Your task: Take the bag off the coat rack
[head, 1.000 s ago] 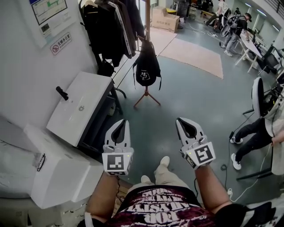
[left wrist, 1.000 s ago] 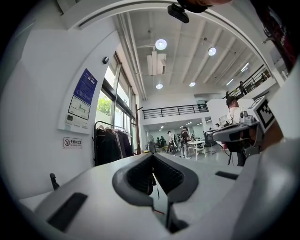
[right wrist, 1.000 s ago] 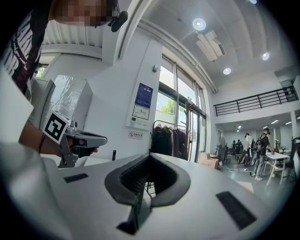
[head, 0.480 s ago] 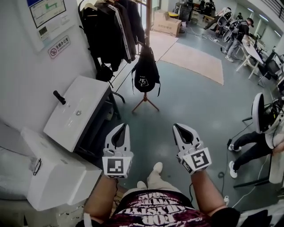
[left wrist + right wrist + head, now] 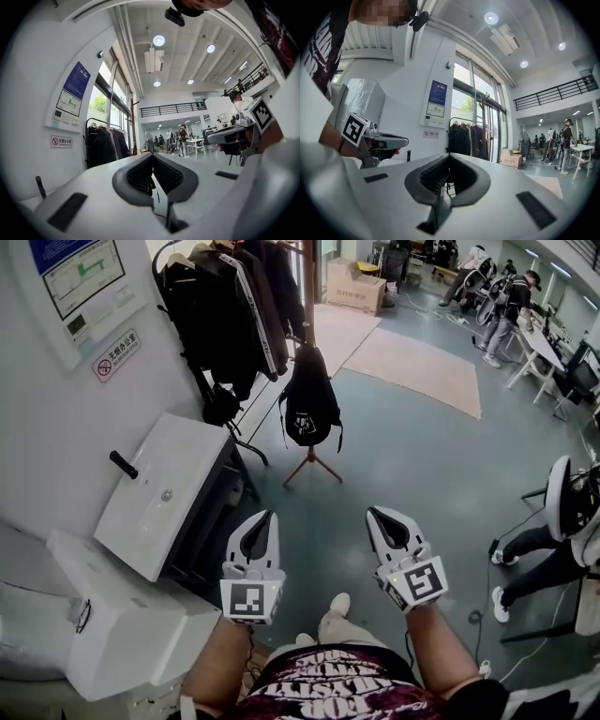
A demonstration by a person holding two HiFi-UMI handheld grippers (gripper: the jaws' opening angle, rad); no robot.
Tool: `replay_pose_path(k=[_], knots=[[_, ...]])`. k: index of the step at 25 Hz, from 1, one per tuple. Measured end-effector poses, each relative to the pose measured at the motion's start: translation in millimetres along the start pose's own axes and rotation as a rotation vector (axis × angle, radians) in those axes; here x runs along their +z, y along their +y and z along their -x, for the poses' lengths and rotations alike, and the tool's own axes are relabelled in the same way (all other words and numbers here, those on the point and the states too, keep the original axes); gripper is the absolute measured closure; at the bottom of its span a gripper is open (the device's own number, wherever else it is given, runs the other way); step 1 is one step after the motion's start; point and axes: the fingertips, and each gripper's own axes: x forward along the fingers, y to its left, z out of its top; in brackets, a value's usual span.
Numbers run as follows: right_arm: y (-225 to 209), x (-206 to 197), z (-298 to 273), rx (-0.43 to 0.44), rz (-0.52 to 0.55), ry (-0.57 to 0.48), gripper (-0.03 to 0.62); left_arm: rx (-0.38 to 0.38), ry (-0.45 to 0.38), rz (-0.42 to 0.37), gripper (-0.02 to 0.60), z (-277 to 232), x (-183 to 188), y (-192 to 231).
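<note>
A black bag with a small white emblem hangs from the wooden coat rack. The rack's legs stand on the grey floor ahead of me. My left gripper and right gripper are held side by side, pointing level toward the rack and well short of the bag. Both are shut with nothing between the fingers. In the left gripper view the jaws of the left gripper meet, and the right gripper shows at the right. The right gripper view shows the right gripper shut the same way.
A white cabinet and a white box stand against the wall at the left. A clothes rail with dark coats is left of the rack. Behind lie a cardboard box and a rug. People are at the right.
Both grippers have moved forward together, still shut. The bag and rack look a little nearer, and the cabinet has slid back along the left.
</note>
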Motion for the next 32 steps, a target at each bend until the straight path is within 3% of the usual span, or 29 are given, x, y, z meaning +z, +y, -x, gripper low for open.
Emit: replay_pose_path(k=[8,22,32], knots=[[-32,-11,-31,0.017,-0.023,0.008,0.591,-0.007,-0.007,-0.008,0.577,-49,-2,1],[-103,-12,-67,0.053,-0.034,-0.017,0.591,0.117,-0.008,0.013,0.577,-114,4,13],[-120,-6,-77,0.089,-0.011,-0.017,0.591,0.179,-0.043,-0.036,0.577,-134,12,14]])
